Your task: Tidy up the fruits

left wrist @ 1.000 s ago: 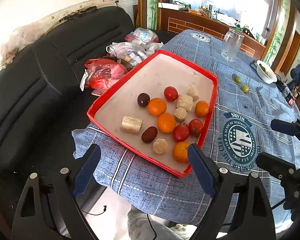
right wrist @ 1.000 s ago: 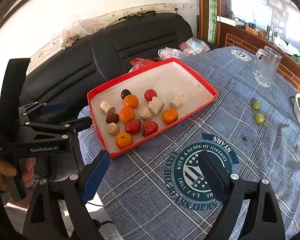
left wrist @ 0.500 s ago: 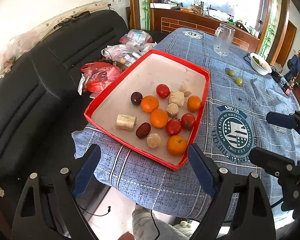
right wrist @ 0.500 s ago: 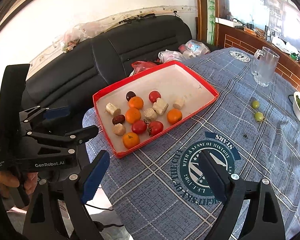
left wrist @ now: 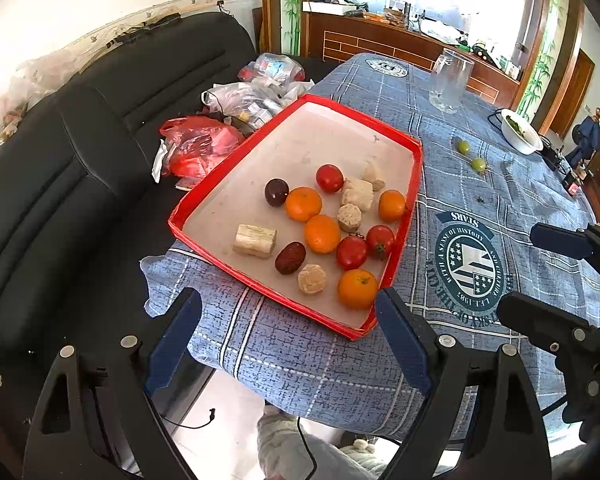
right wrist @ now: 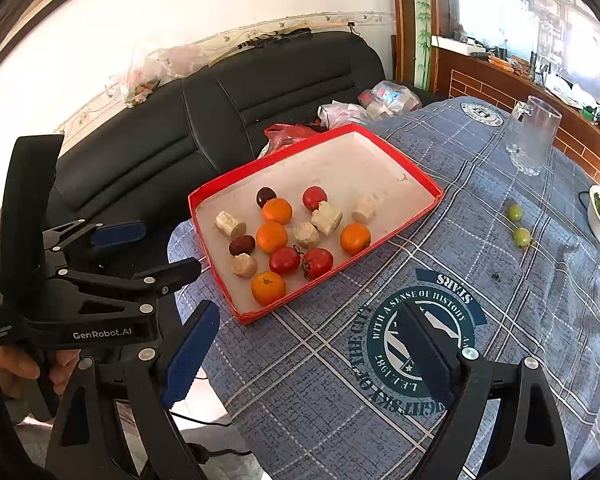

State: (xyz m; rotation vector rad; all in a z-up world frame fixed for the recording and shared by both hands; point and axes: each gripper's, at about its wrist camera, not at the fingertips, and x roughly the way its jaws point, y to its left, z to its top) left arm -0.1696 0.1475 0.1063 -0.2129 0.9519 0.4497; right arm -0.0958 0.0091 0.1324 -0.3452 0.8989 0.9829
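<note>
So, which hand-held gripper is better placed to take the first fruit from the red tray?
Probably the left hand-held gripper: the red tray lies straight ahead of its open fingers. The right hand-held gripper hangs over bare tablecloth, beside the tray.

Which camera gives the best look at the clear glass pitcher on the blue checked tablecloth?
The right wrist view: the clear glass pitcher appears larger there, with its handle visible. The left wrist view shows the pitcher smaller and farther off, beyond the red tray.
</note>
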